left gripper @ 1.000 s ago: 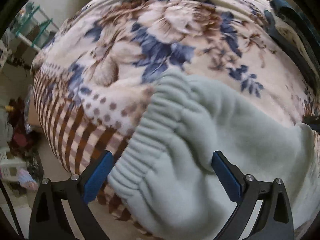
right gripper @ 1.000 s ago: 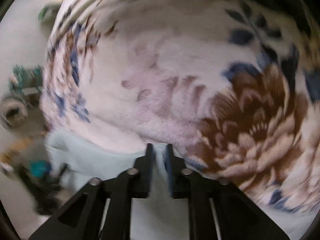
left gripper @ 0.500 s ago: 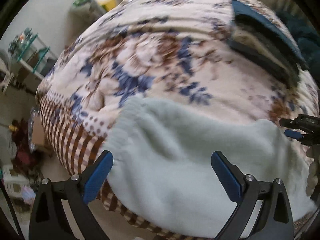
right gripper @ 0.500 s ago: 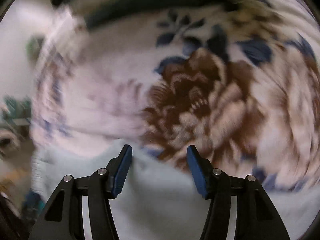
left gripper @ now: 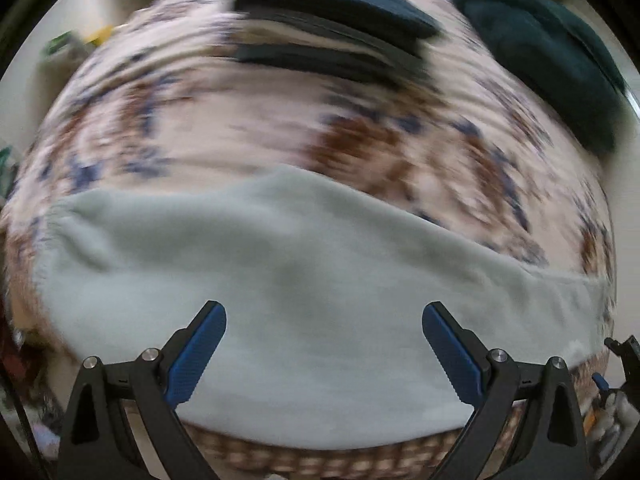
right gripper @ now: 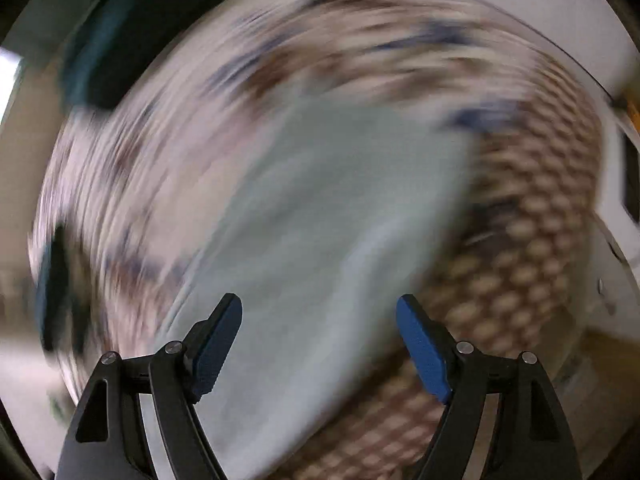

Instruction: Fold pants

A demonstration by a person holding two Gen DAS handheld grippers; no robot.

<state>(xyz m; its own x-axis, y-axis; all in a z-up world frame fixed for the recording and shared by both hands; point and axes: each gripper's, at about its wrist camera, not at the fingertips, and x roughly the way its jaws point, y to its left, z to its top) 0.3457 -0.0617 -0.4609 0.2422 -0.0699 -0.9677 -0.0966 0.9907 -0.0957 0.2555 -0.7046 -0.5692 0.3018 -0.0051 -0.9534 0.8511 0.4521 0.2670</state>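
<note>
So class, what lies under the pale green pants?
The pants lie on a flowered blanket, which shows all round them. The part beneath the pants is covered, so nothing more can be seen there.

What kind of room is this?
Probably a bedroom: the pale green pants lie on a floral blanket spread like a bed cover, with folded dark clothes stacked behind and household clutter at the edges.

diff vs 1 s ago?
Right tongs, shut on the pale green pants a second ago, have let go and now stand open. The bunched waistband now lies flat on the floral blanket. Left tongs stayed open.
</note>
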